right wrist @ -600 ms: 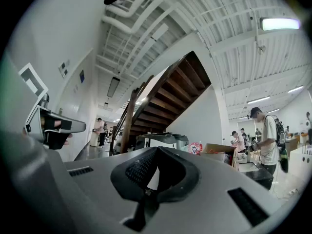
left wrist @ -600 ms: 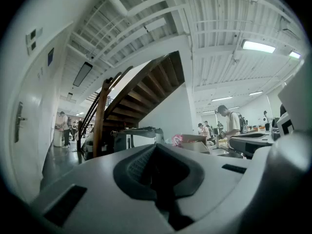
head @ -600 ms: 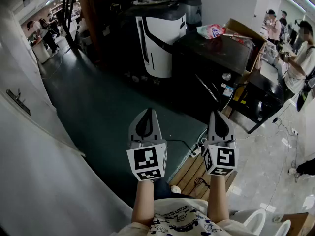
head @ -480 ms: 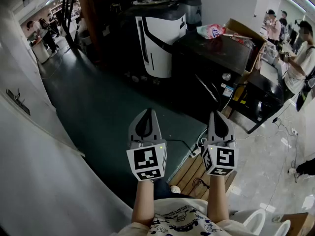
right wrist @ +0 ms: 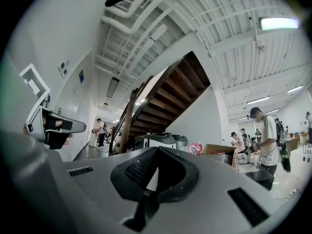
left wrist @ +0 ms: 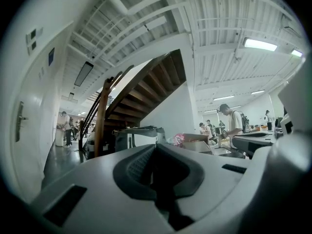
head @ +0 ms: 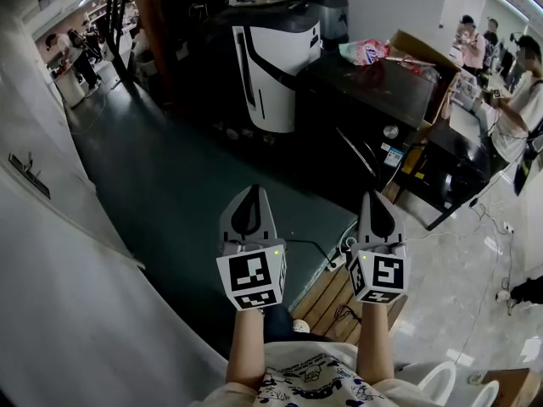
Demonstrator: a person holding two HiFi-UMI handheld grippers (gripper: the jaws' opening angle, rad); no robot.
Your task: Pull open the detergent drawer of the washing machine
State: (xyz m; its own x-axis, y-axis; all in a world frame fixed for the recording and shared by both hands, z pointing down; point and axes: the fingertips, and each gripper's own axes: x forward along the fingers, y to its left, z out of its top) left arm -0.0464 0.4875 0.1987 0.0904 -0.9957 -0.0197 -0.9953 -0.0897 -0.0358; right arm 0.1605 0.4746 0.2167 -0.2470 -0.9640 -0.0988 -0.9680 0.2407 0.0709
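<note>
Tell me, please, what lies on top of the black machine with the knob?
A pink bag and an open cardboard box lie at the far end of the black machine. The box's walls hide most of its contents.

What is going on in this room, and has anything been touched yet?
A person holds the left gripper and right gripper out level in front of them. Both are shut and hold nothing. The person stands on the green floor, apart from the black machine and the white machine ahead. Neither gripper touches any machine, and no drawer has been pulled. Other people stand at the right.
</note>
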